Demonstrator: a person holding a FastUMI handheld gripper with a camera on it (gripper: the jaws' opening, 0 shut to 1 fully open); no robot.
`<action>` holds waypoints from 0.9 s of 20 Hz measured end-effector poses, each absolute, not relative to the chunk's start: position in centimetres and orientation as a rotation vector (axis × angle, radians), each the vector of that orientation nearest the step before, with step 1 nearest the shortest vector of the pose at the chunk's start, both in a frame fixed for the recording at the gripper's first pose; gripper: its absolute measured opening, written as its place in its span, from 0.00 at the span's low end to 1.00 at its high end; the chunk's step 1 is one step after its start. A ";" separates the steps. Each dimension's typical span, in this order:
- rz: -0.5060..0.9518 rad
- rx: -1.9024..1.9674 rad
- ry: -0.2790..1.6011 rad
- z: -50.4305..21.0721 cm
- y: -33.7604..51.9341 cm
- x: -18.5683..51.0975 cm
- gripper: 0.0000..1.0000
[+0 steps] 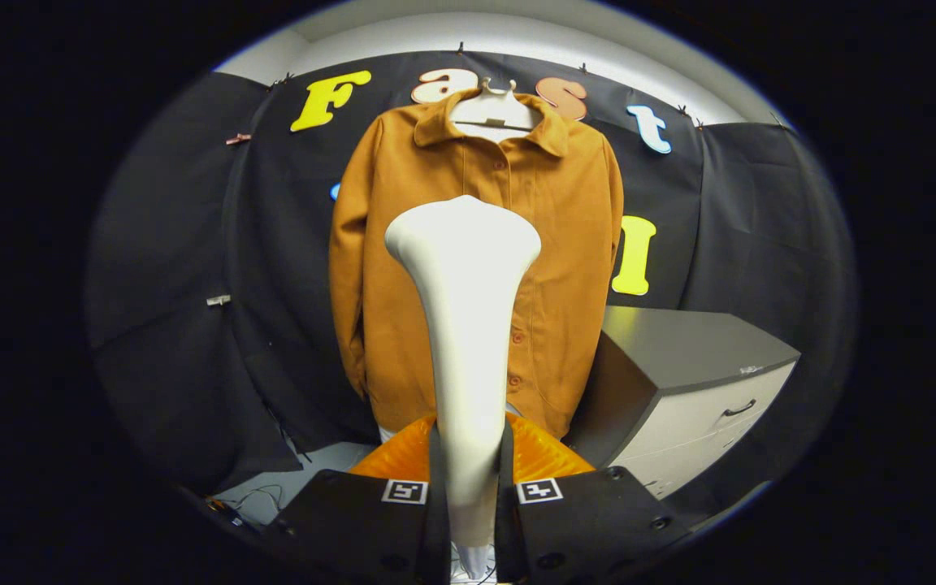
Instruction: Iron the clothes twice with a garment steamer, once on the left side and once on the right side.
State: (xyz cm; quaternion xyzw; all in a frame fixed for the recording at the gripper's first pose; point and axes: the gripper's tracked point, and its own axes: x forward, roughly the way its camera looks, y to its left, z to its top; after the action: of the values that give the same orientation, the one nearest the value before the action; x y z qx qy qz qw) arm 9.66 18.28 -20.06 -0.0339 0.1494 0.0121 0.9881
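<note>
Tool (470, 479): fingers closed tight on the steamer (465, 325) handle, gripping both sides.
Steamer: upright, head before the hanging jacket (549, 244).

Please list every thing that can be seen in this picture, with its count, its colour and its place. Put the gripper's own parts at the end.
garment steamer: one, white, handle between the fingers, head raised before the jacket.
jacket: one, orange-brown, buttoned, hanging on the black cloth wall beyond the steamer.
hanger: one, white, inside the jacket's collar.
cabinet: one, grey top, light drawer fronts with dark handles, to the right of the jacket.
cables: a few, dark, on the floor below the jacket's left side.
gripper: one, both fingers pressed on the steamer's handle.
</note>
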 end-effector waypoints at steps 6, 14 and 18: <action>0.034 -0.049 0.231 -12.8 17.8 7.7 0.25; 0.031 -0.057 0.170 -4.9 16.7 5.8 0.25; 0.022 -0.039 0.150 -1.9 15.7 5.1 0.25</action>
State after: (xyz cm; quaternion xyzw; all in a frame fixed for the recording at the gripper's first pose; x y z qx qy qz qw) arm 5.05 15.68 -1.89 -0.0196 0.0748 0.0110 0.9969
